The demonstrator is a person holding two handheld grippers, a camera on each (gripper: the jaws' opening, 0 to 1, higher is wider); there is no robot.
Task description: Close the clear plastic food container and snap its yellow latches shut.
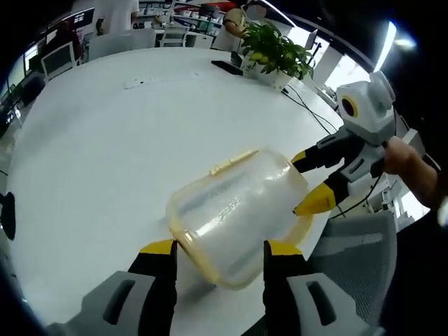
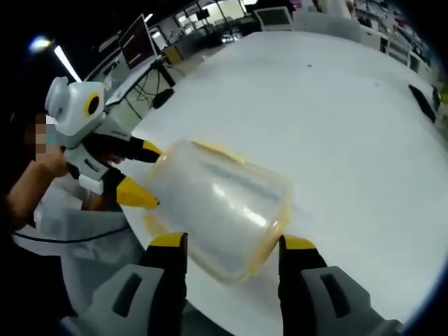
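Observation:
A clear plastic food container (image 1: 234, 210) with a yellow rim lies on the white table (image 1: 105, 154) near its edge. One yellow latch (image 1: 234, 161) shows along the container's far side. My left gripper (image 1: 220, 248) is open, its yellow tips on either side of the container's near end. My right gripper (image 1: 308, 180) comes in from the right, open, its tips at the container's opposite end. In the right gripper view the container (image 2: 217, 203) sits just past my right gripper (image 2: 233, 243), and the left gripper (image 2: 143, 171) faces it from the left.
A potted plant (image 1: 276, 52) and a dark flat object (image 1: 227, 66) stand at the table's far side, with cables (image 1: 308, 108) trailing off the edge. A grey mesh chair (image 1: 357, 245) is beside the table edge. A person's hand (image 1: 406, 157) holds the right gripper.

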